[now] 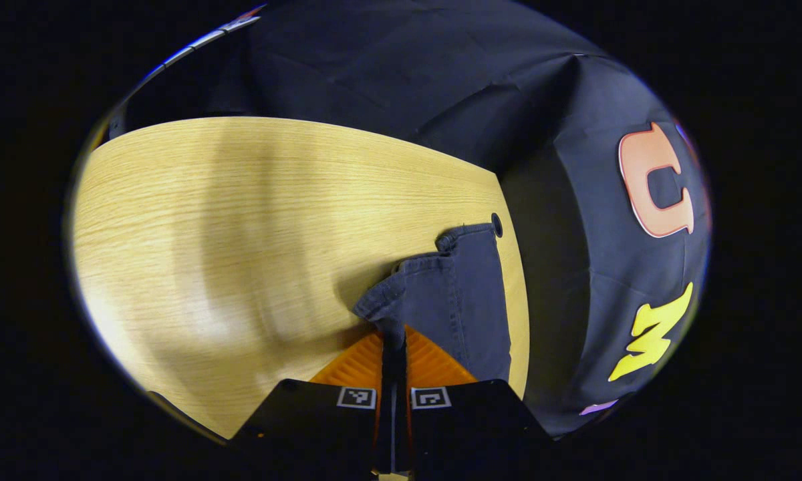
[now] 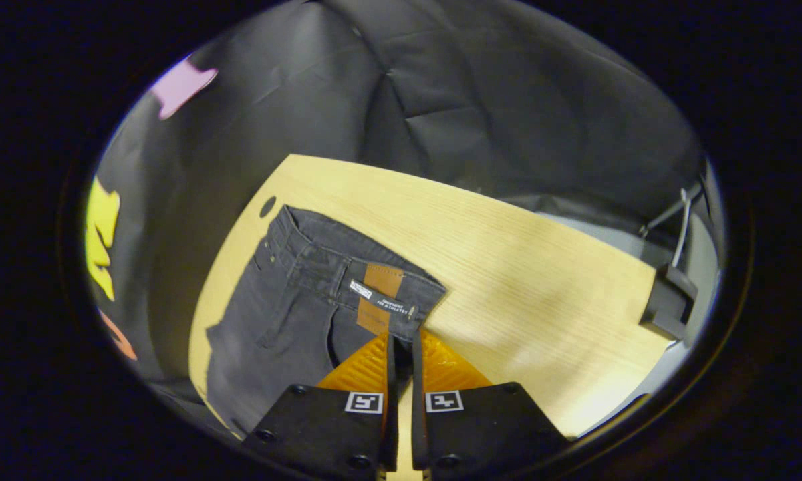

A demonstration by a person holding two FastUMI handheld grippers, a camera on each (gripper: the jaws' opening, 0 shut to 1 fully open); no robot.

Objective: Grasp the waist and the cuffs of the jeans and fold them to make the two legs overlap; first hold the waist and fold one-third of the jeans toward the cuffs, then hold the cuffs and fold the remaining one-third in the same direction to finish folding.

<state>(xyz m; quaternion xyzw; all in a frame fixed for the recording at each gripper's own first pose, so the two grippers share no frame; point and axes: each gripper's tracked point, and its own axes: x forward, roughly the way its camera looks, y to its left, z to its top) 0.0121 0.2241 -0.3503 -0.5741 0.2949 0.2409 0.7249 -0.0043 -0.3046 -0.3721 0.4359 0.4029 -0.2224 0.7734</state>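
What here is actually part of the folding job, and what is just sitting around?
Part of the job:
- jeans, dark, lying on the table
- left gripper, fingers pinching a cuff
- right gripper, fingers closed at the waist

Just there:
- wooden table
- black clamp on the table's edge

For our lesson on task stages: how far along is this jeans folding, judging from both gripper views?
Done: the jeans lie on the table and both ends are gripped. In hand: the right gripper is shut on the waistband by the leather patch; the left gripper is shut on the cuff. Whether the legs overlap yet cannot be told; both one-third folds appear left.
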